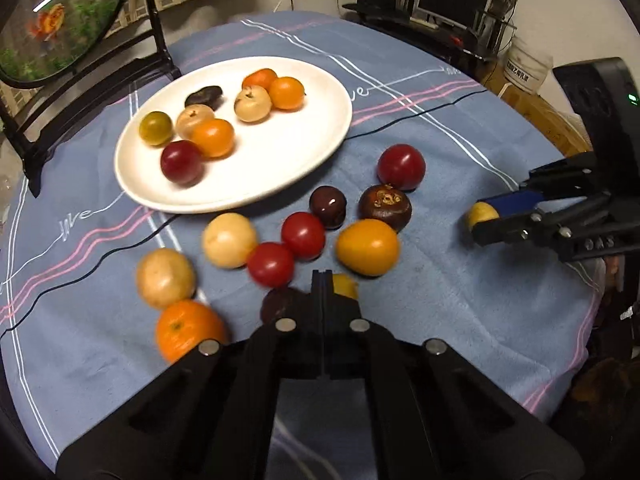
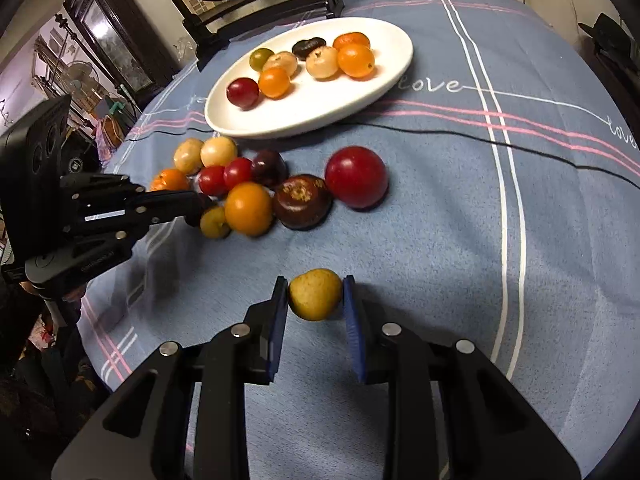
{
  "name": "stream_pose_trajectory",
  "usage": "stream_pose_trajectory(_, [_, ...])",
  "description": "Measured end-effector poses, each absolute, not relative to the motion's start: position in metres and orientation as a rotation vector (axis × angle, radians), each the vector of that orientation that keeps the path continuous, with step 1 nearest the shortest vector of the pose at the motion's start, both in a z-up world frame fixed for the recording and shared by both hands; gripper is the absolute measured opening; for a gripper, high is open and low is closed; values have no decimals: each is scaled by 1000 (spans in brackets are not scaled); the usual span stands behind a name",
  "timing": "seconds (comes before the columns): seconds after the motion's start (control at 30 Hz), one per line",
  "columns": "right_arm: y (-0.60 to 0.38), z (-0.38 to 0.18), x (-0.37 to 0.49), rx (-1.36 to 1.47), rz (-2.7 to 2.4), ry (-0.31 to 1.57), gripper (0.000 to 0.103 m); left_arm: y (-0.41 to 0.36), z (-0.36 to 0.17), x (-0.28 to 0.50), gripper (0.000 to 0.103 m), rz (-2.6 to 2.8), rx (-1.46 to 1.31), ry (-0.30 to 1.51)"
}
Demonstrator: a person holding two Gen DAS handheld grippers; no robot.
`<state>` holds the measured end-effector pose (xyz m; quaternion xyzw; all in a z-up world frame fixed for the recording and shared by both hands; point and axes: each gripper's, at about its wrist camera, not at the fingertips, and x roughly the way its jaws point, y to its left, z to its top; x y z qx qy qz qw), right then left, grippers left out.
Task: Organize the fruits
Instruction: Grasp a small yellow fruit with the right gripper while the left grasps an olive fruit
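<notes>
My right claw [image 2: 316, 300] pinches a small yellow fruit [image 2: 315, 294] between its blue pads, with bare blue cloth [image 2: 440, 240] open from 12 to 3 o'clock. My left claw [image 1: 323, 280] is fully closed on nothing, its tip hiding part of a yellowish fruit [image 1: 345, 285] and a dark fruit [image 1: 280, 304]. Beyond it I count about ten loose fruits on the surface. Farther, at 11 o'clock, the white plate [image 1: 304, 152] carries eight fruits.
</notes>
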<state>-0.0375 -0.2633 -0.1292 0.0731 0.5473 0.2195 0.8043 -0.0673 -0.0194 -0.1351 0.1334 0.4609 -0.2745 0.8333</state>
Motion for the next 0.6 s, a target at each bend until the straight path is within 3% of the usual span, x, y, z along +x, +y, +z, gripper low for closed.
stream_pose_trajectory(0.13, [-260, -129, -35, 171, 478, 1174, 28, -24, -134, -80, 0, -639, 305, 971])
stream_pose_trajectory(0.3, [-258, -127, -35, 173, 485, 1173, 28, -47, -152, -79, 38, -597, 366, 1005])
stream_pose_trajectory(0.43, [-259, -127, -36, 177, 482, 1174, 28, -49, -156, -61, 41, -540, 360, 1007])
stream_pose_trajectory(0.5, [-260, -128, -36, 179, 479, 1175, 28, -46, -156, -55, 25, -518, 376, 1016])
stream_pose_trajectory(0.6, [-261, -128, -35, 186, 478, 1171, 28, -37, -153, -55, 24, -542, 336, 1033])
